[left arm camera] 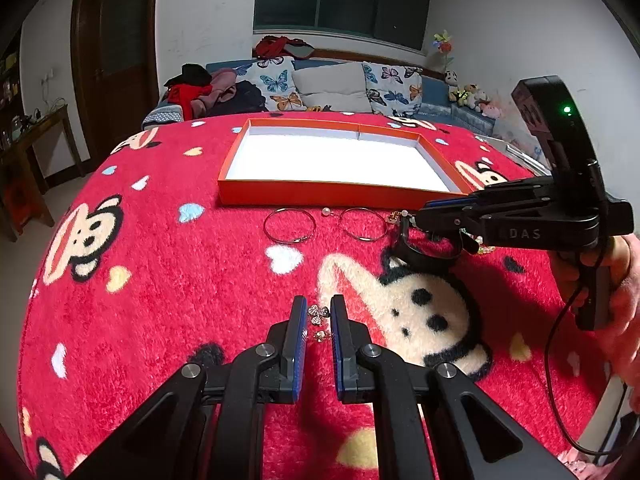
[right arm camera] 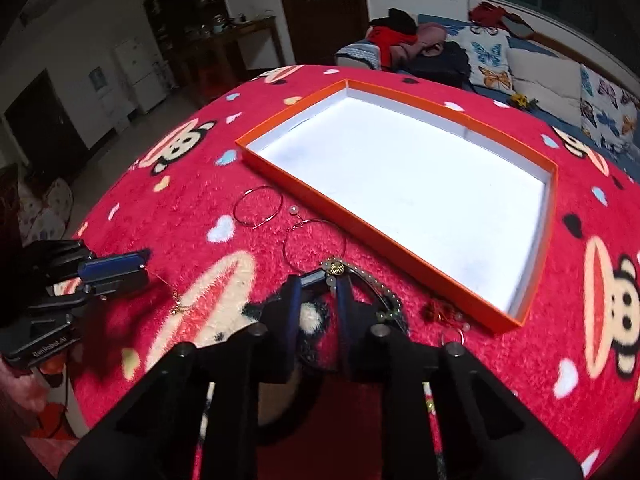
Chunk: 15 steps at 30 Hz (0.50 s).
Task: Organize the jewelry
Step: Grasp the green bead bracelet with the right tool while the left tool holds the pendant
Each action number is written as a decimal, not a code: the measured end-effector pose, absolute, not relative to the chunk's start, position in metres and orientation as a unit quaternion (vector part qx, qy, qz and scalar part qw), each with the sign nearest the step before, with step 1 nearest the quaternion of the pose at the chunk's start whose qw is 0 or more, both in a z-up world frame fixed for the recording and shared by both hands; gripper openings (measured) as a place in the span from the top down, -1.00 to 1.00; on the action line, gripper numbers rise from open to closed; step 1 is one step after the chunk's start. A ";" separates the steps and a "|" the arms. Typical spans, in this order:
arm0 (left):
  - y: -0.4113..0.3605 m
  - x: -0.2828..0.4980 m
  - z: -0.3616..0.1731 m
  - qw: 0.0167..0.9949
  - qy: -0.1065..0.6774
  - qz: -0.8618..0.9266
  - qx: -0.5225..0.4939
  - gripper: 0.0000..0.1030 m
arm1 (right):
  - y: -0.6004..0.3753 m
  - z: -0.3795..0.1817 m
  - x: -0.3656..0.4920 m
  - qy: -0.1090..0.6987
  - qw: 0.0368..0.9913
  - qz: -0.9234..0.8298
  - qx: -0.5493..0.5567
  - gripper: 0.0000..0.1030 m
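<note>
An orange box lid with a white inside (left arm camera: pixel 344 196) (right arm camera: pixel 532 304) lies on the red cartoon blanket. Two thin hoop earrings (left arm camera: pixel 289 226) (left arm camera: pixel 363 224) lie in front of it; both also show in the right wrist view (right arm camera: pixel 258 206) (right arm camera: pixel 314 246). My left gripper (left arm camera: pixel 318 314) is partly open around a small clover pendant (left arm camera: pixel 318 314) on a fine gold chain (right arm camera: pixel 176 304). My right gripper (right arm camera: pixel 316 284) is closed on a black headband with pearls (right arm camera: pixel 380 292), seen from the left wrist too (left arm camera: pixel 416 254).
A small red tasselled ornament with a ring (right arm camera: pixel 442 314) lies by the box's near corner. A sofa with butterfly cushions (left arm camera: pixel 332 88) stands behind the table. A wooden side table (left arm camera: pixel 36 128) is at the left.
</note>
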<state>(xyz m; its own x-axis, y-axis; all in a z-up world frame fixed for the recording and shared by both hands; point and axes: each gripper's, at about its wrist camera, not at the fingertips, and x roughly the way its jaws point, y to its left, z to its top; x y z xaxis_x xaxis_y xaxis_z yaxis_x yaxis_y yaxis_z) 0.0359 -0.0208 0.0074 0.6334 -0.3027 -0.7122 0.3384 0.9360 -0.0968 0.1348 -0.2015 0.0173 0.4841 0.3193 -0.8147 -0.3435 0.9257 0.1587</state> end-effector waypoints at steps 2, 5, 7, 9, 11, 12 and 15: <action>-0.019 0.036 0.007 0.903 0.391 -0.176 0.021 0.78 | -0.201 0.015 0.138 0.474 0.857 0.199 -0.026 0.69; -0.018 0.037 0.006 0.903 0.393 -0.174 0.020 0.78 | -0.200 0.011 0.140 0.479 0.852 0.206 -0.051 0.69; -0.018 0.038 0.006 0.902 0.394 -0.173 0.021 0.78 | -0.198 0.010 0.139 0.480 0.848 0.214 -0.069 0.69; -0.018 0.038 0.005 0.902 0.396 -0.173 0.020 0.78 | -0.196 0.010 0.139 0.478 0.844 0.222 -0.096 0.69; -0.019 0.039 0.004 0.901 0.397 -0.173 0.019 0.78 | -0.195 0.009 0.141 0.479 0.838 0.231 -0.121 0.69; -0.019 0.039 0.004 0.901 0.397 -0.173 0.019 0.78 | -0.194 0.007 0.143 0.480 0.835 0.232 -0.132 0.69; -0.019 0.039 0.005 0.901 0.397 -0.172 0.019 0.78 | -0.193 0.004 0.144 0.486 0.826 0.242 -0.151 0.69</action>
